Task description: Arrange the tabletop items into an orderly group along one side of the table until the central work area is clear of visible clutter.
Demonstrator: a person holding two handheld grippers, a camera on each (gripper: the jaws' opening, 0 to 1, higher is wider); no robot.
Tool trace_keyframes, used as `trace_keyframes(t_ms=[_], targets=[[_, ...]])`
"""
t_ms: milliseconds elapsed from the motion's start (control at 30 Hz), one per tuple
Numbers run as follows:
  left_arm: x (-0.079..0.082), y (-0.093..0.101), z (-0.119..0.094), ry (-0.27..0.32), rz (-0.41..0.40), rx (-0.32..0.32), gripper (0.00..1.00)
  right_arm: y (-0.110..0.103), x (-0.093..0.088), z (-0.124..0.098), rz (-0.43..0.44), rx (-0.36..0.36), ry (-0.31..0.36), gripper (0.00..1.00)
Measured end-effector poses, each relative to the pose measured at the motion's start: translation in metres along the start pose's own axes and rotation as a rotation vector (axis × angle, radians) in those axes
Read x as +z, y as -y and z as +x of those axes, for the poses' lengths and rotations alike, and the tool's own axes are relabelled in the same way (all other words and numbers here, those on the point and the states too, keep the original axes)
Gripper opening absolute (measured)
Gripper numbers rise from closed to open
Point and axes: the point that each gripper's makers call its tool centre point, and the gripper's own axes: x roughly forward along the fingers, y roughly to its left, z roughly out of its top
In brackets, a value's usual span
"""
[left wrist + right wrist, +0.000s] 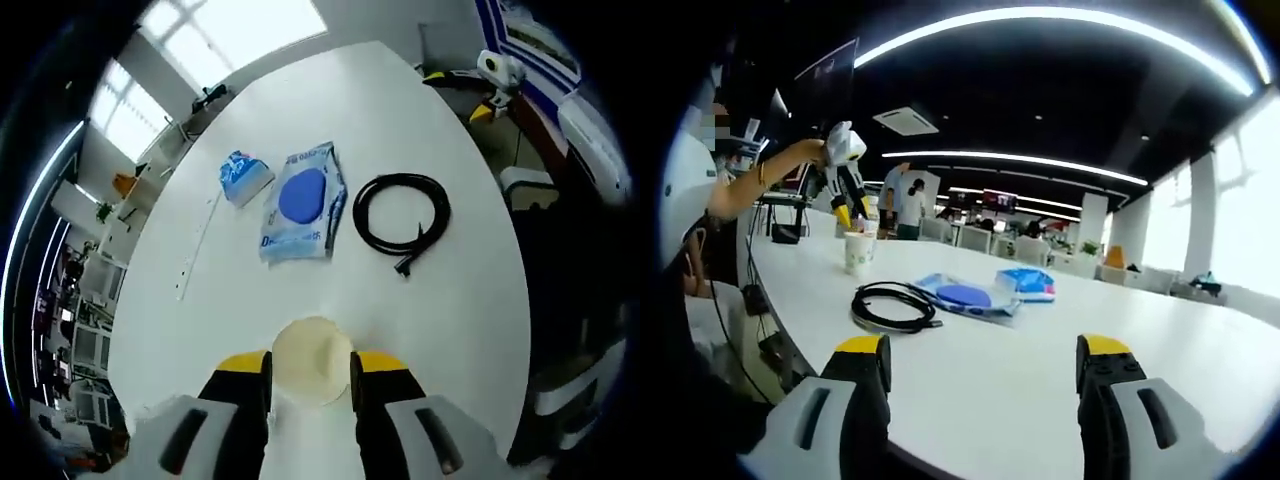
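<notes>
My left gripper (311,385) jaws pinch a light, crushable paper cup (312,360) at its sides; right gripper (985,385) gapes empty.

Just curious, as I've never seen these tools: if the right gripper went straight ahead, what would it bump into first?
Probably the coiled black cable, slightly left of the right gripper; the blue packet lies just beyond. Depth is unclear.

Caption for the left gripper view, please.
Left claw shut on paper cup over white table; coiled cable and two blue packets beyond.
</notes>
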Motion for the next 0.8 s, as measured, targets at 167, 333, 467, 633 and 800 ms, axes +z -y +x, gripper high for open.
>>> trace_keyframes(t_ms=[167,333,467,633,800], targets=[[-0.001,0.006,-0.001,-0.003,-0.005,0.006,0.32,-0.002,0.004,-0.001,0.005,0.007,0.017,0.73],[-0.003,0.019,0.004,-0.014,0.006,-0.023,0.32,-0.001,0.002,-0.002,0.008,0.007,0.013,0.73],[-0.006,0.025,0.007,-0.029,0.016,-0.034,0.32,-0.002,0.0,-0.002,0.005,0.01,0.007,0.73],[-0.012,0.028,0.01,-0.038,0.004,-0.051,0.31,-0.002,-0.001,-0.002,0.008,0.012,0.002,0.73],[-0.016,0.026,0.012,-0.055,-0.002,-0.044,0.3,-0.003,-0.002,-0.003,0.009,0.007,0.0,0.73]])
